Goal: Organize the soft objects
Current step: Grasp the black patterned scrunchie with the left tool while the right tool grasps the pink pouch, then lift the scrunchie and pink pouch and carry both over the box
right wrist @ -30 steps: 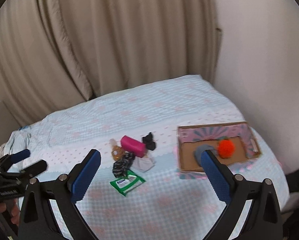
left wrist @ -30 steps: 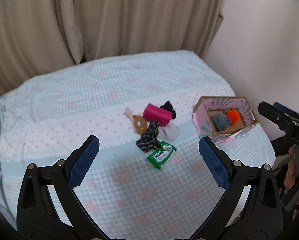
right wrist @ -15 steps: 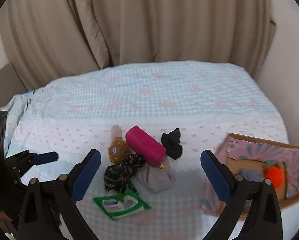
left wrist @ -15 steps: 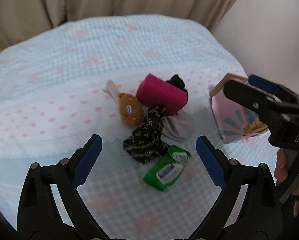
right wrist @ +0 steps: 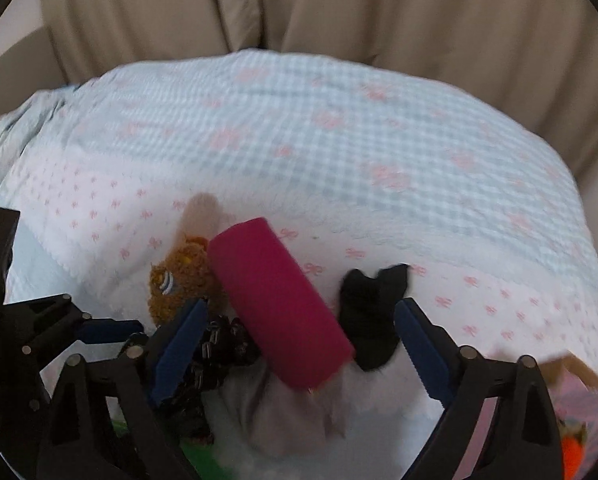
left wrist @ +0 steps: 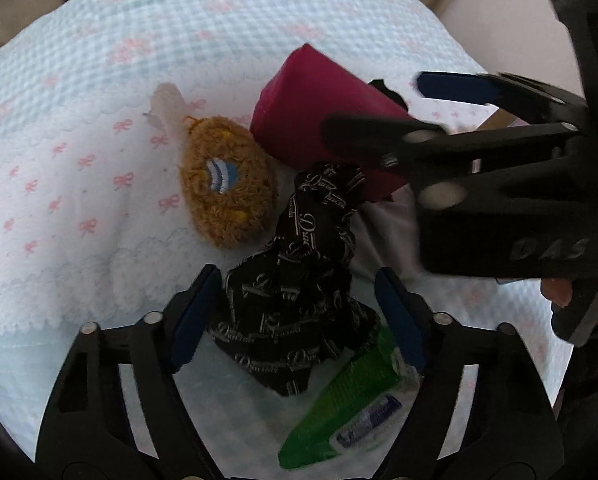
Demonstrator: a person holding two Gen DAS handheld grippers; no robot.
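Left wrist view is showing "DAS" moulded on the right gripper [left wrist: 395,108] body, and script lettering — unreadable — on the black printed cloth [left wrist: 299,300], lying on the bed [left wrist: 79,208] between the left gripper [left wrist: 299,316]'s closing, not yet pressing jaws. Right view alone is showing a black sock [right wrist: 373,316]; its jaws, also just closing, are standing released around the magenta roll [right wrist: 279,304].

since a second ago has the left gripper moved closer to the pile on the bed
Yes. The left gripper has come down toward the bedspread; its jaws have just been closing around the black patterned cloth.

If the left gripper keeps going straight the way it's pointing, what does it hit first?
Most likely the black patterned cloth, bunched between the left gripper's open, closing jaws; the green wipes pack lies just beside it.
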